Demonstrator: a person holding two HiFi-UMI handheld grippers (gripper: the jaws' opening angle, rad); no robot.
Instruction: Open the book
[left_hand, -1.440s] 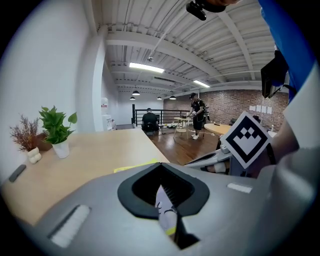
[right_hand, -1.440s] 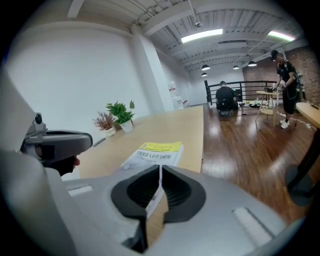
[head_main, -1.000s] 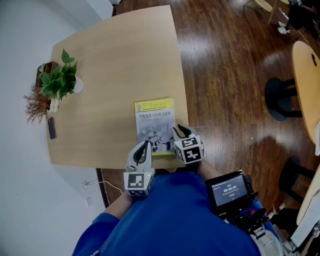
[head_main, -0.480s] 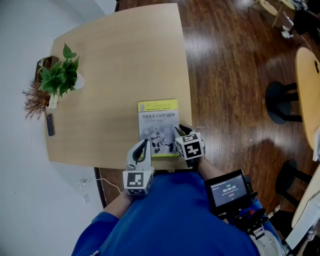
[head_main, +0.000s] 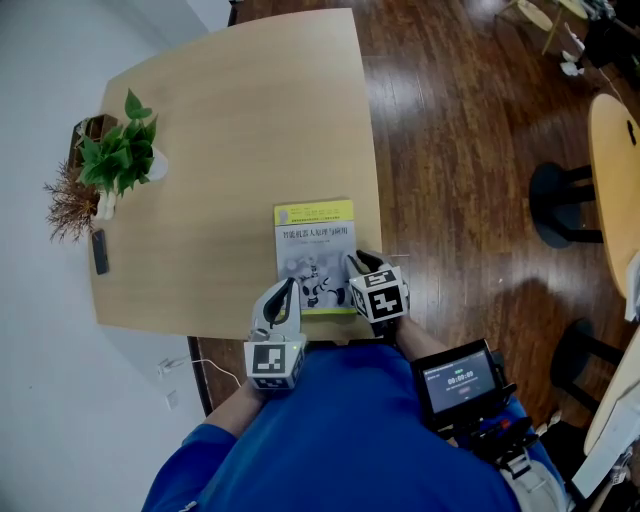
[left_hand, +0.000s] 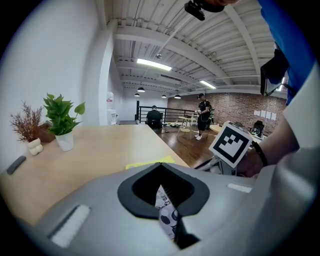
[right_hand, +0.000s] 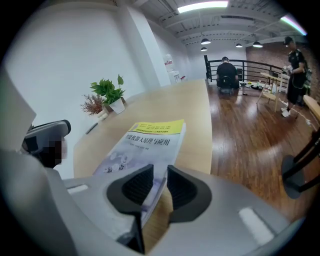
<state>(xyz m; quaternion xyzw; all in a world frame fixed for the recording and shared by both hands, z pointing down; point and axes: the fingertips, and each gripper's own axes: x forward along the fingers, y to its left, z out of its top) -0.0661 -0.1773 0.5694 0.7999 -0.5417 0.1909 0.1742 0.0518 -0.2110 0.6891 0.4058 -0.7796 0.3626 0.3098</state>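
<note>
**Book closed, flat on table; both grippers at its near end**

Book: lies flat and closed on the table, cover up, near the table's near right corner. The long axis runs straight away from the person. The yellow band is at the far end and the pictured part of the cover at the near end, so the title reads upright from the person's side. The right long edge lies close to the table's right edge and about parallel to it. The right gripper view shows page edges along that right side.

Left gripper: at the book's near left corner. In its own view the jaws are drawn nearly together, with a thin sliver of the printed cover pinched between them.

Right gripper: at the near right corner. In its own view the jaws stand a narrow gap apart, with the book's corner edge filling that gap. The pads look to be clamped on it.

Both grippers point away from the person, roughly along the book's long axis, one at each near corner.

Elsewhere: a potted plant stands at the table's far left edge, well apart from the book.
</note>
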